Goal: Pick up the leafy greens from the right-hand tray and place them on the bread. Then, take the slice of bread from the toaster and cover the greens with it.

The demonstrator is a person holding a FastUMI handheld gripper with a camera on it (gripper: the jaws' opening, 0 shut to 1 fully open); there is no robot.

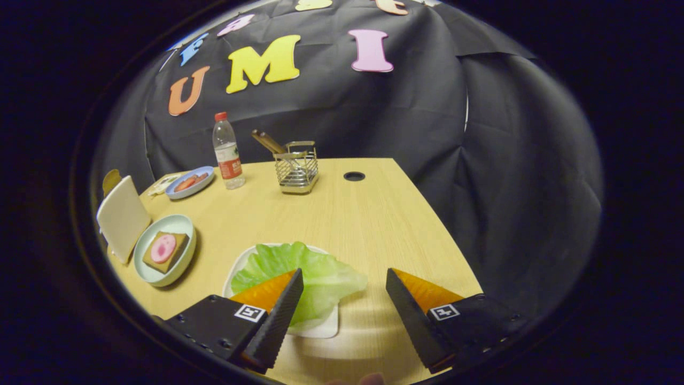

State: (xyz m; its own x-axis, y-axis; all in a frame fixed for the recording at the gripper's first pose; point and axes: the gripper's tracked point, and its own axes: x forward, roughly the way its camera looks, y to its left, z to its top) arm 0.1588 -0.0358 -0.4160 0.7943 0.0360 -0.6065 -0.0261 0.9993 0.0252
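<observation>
The claw hangs spread wide over the counter, its left finger above the lettuce on a tray.

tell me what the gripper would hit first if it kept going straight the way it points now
Probably the lettuce leaf on its white tray: the open gripper has one finger over the leaf already. Beyond lies bare table, though depth is unclear.

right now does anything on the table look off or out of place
Only a small thing: the lettuce leaf overhangs the edge of its white tray, its tip lying on the table. Nothing is spilled or broken. The bread sits flat in its bowl. The gripper is open, one finger over the leaf.
</observation>
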